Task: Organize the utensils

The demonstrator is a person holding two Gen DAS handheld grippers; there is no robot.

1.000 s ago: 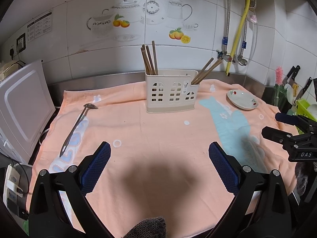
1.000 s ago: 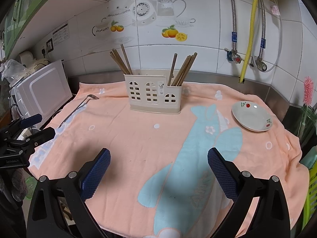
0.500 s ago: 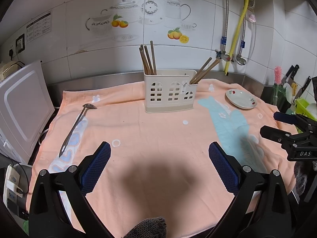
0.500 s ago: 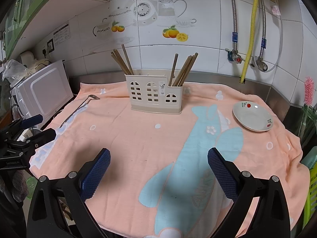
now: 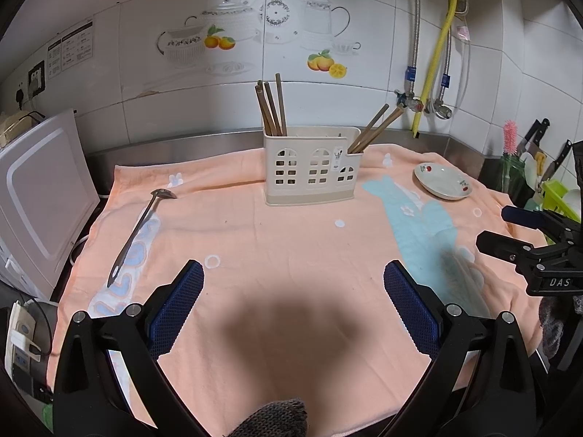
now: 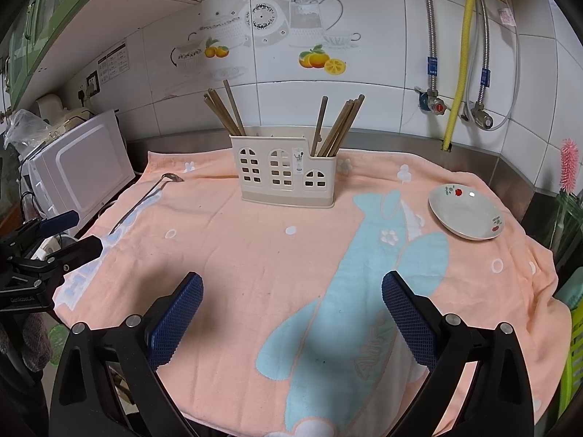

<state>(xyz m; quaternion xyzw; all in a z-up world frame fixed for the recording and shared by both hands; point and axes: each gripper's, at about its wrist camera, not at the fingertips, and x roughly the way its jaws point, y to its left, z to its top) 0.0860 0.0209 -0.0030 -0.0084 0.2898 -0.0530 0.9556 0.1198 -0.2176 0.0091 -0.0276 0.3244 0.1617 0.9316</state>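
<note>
One utensil is left out by my reading: the ladle (image 5: 140, 225) lies flat on the towel (image 5: 291, 255) near the left edge of the surface, well apart from the caddy (image 5: 311, 165) at the back edge. Chopsticks (image 5: 271, 109) already stand in both end compartments. My left gripper (image 5: 293, 313) and right gripper (image 6: 291, 315) hover over the near edge, jaws spread wide, holding nothing. I judge the ladle still needs lifting into the caddy; the saucer (image 6: 466, 215) sits toward the right edge.
</note>
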